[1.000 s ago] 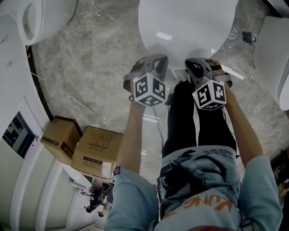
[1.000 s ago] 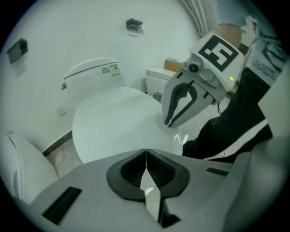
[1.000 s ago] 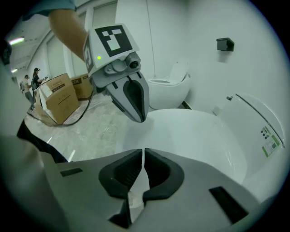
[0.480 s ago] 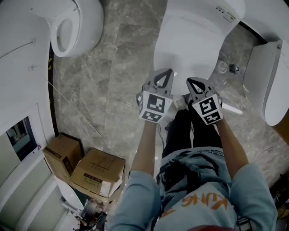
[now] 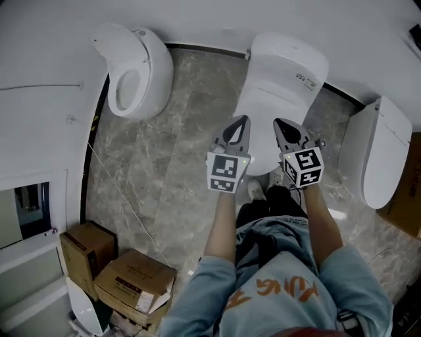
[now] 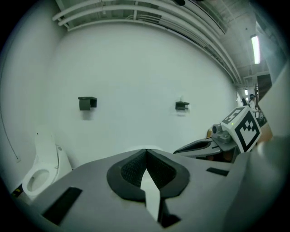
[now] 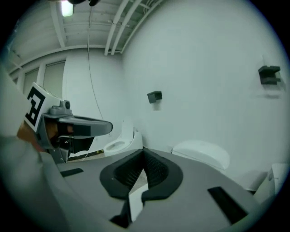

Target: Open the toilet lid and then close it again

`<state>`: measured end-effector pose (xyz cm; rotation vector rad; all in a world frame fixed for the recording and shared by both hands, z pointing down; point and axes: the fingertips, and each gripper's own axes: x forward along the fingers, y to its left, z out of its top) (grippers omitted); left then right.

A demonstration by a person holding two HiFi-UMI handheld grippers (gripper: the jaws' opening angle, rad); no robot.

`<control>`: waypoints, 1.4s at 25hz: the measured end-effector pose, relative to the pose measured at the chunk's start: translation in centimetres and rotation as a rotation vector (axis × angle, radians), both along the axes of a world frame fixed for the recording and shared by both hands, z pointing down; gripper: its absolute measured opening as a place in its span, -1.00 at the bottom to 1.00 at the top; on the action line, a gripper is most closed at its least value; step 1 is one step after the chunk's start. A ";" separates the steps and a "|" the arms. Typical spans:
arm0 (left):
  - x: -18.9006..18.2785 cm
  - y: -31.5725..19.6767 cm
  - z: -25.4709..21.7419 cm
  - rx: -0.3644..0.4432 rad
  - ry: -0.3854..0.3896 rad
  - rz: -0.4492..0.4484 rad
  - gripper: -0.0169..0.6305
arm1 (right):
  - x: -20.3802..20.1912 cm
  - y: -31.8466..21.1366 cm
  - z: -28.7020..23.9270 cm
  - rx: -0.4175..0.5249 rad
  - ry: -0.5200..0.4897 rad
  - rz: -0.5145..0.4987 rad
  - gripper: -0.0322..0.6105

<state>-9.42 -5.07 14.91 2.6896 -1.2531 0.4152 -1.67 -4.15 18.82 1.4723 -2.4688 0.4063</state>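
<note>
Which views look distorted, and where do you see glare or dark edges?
Head view: sharp, flat light, faint sheen on the stone floor. Left gripper view: fisheye bending, black corners, bright strip lamp. Right gripper view: same bending and corners, glaring ceiling lamp at top.

Grey veined marble floor [image 5: 177,145] through the middle of the head view, plain white wall [image 5: 197,20] along the top. Upper left, a second toilet [image 5: 135,72], lid raised; right edge, a third toilet [image 5: 375,151], closed. Lower left, two cardboard boxes [image 5: 135,283] side by side. In the left gripper view, two black wall brackets [image 6: 87,103] mid-frame, ceiling pipes [image 6: 136,11] above, lit tube lamp [image 6: 255,49] upper right.
</note>
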 end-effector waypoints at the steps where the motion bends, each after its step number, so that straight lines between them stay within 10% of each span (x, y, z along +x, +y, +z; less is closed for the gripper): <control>1: 0.1 -0.2 -1.6 0.019 0.017 -0.009 -0.87 | 0.2 -0.5 -2.0 0.030 0.004 0.015 -0.86; 17: -1.3 1.5 -20.7 0.325 0.141 -0.185 -0.87 | 1.2 -0.3 -24.8 0.421 0.003 0.154 -0.86; 35: -1.4 0.0 -23.7 0.390 0.133 -0.212 -0.87 | 1.2 -1.9 -27.5 0.471 0.053 0.115 -0.86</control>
